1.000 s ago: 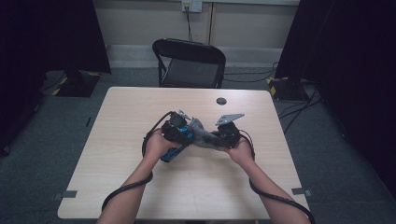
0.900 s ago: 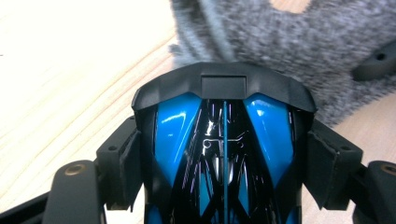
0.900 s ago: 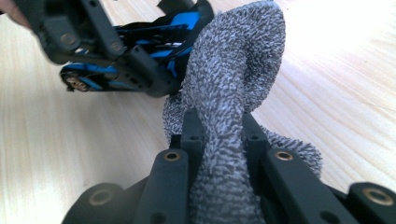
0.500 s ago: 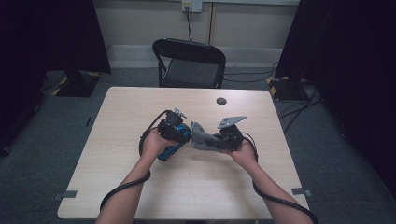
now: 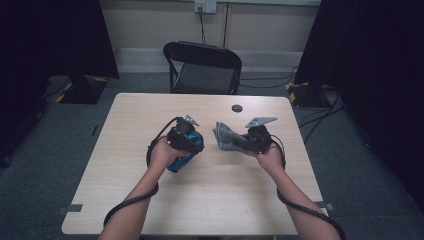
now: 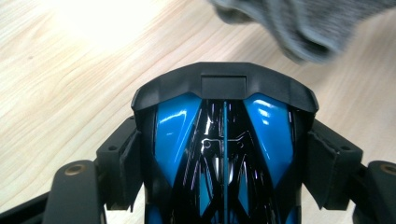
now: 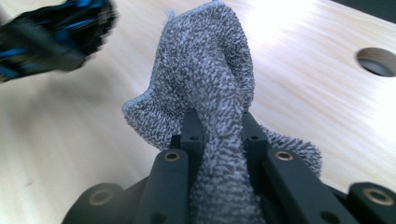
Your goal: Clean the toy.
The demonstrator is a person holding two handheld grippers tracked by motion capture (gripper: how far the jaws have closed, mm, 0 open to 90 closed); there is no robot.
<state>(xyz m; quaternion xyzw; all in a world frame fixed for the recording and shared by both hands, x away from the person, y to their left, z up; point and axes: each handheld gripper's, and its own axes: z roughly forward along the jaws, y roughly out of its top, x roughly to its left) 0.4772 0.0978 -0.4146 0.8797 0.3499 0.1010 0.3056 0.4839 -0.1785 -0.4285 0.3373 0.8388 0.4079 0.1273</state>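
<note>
My left gripper [image 5: 186, 146] is shut on a glossy blue and black shell-like object [image 5: 181, 159] at the middle of the table; in the left gripper view this blue and black object [image 6: 224, 154] sits between both pads [image 6: 128, 168]. My right gripper [image 5: 239, 142] is shut on a grey terry cloth [image 5: 226, 137], which sticks up to the left of that hand. The right gripper view has the cloth [image 7: 210, 88] bunched between the jaws, with the blue object [image 7: 51, 32] blurred at the upper left. Cloth and object are apart.
The light wooden table [image 5: 125, 200] has a round cable hole [image 5: 237, 108] near its far edge. A black folding chair [image 5: 202, 67] stands behind the table. Cables trail from both grippers toward the front edge.
The right gripper has pulled the grey cloth away to the right, off the blue object. A gap now lies between them. The left hand has stayed in place.
</note>
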